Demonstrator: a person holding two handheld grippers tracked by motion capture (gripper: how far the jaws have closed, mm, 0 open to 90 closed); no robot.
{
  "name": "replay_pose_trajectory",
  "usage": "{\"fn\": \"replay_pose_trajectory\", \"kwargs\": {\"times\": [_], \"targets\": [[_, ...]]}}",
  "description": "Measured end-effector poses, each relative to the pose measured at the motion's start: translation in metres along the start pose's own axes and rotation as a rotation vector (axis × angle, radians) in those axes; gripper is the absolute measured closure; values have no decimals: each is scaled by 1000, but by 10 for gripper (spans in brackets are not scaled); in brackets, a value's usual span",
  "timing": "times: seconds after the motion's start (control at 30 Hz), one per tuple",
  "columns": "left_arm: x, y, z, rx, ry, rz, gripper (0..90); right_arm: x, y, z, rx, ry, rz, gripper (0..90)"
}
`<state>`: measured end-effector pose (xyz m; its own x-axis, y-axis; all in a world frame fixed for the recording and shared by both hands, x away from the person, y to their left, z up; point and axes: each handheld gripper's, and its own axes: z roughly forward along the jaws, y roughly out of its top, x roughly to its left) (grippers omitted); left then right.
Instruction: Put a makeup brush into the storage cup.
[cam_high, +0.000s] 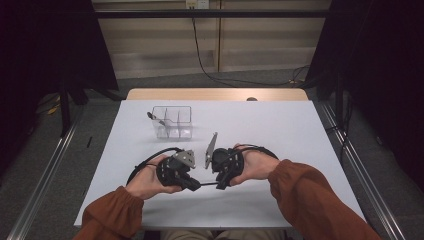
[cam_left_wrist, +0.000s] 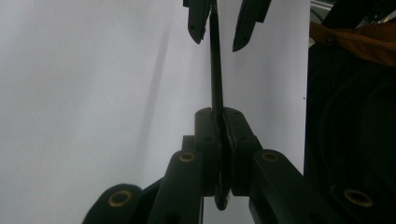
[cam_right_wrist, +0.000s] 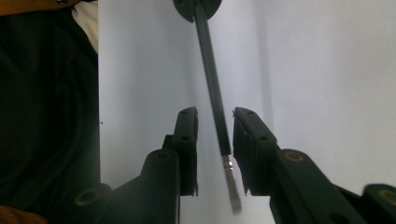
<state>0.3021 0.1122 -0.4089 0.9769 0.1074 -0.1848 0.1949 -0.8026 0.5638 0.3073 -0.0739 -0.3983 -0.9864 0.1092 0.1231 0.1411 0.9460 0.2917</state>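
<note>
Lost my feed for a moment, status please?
Left tongs shut on thin black rod with metal tip. Right tongs open, straddling its tip end, not touching. Clear plastic divided box beyond on table, nothing between.

Thin black tool (cam_left_wrist: 215, 70): near end hidden between left gripper (cam_left_wrist: 218, 140) fingers; metal tip blurred in right gripper view.
</note>
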Motion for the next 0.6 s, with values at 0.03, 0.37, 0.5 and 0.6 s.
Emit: {"fn": "replay_pose_trajectory", "kwargs": {"times": [0.03, 0.37, 0.5, 0.6], "targets": [[0, 0, 0, -10, 12, 0, 856, 0, 0, 0, -3, -6, 2, 630], [-1, -4, -4, -15, 27, -15, 856, -2, -8, -4, -77, -54, 33, 382], [0, -7, -5, -16, 27, -21, 856, -3, -13, -5, -100, -57, 59, 309], [1, -9, -6, -25, 35, -27, 856, -3, -17, -6, -117, -65, 81, 259]]}}
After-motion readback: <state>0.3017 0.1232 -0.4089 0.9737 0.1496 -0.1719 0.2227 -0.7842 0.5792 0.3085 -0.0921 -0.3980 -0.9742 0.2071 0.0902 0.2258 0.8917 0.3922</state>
